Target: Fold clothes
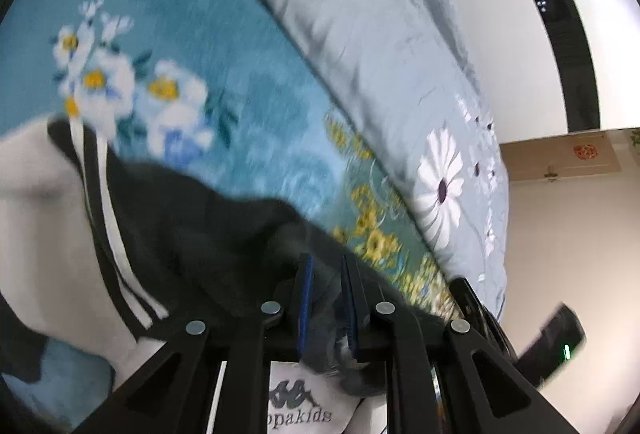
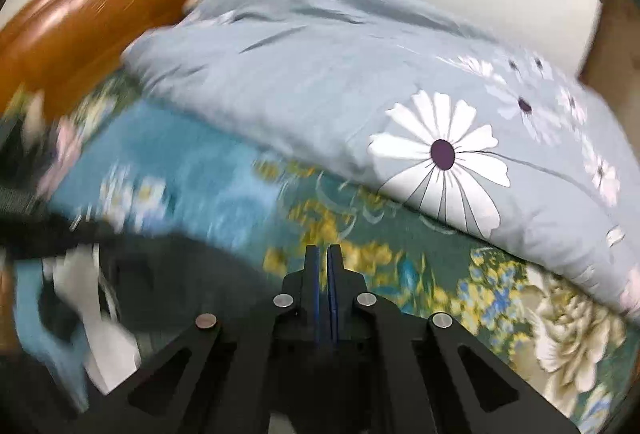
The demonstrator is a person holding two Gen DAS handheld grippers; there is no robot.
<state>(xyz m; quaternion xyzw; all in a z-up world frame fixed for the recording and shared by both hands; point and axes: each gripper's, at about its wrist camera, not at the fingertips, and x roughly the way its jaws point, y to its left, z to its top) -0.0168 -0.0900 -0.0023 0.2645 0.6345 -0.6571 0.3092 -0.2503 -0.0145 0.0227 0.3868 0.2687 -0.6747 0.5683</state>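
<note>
A black and white garment (image 1: 180, 218) with white stripes lies on the teal floral bedsheet (image 1: 224, 73). Its white label (image 1: 300, 402) with dark lettering shows under the gripper. My left gripper (image 1: 328, 270) is shut on a fold of the dark fabric, which bunches between the blue pads. In the right wrist view the same garment (image 2: 180, 274) is a blurred dark mass at the lower left. My right gripper (image 2: 323, 254) hovers over the sheet just right of it. Its fingers are pressed nearly together, and no cloth is visible between them.
A grey-blue quilt (image 2: 320, 73) printed with white daisies is heaped along the far side of the bed. An orange wooden headboard (image 2: 80, 17) stands at the left. A black device (image 1: 560, 334) with a green light shows at the bed's right edge, against a pale wall.
</note>
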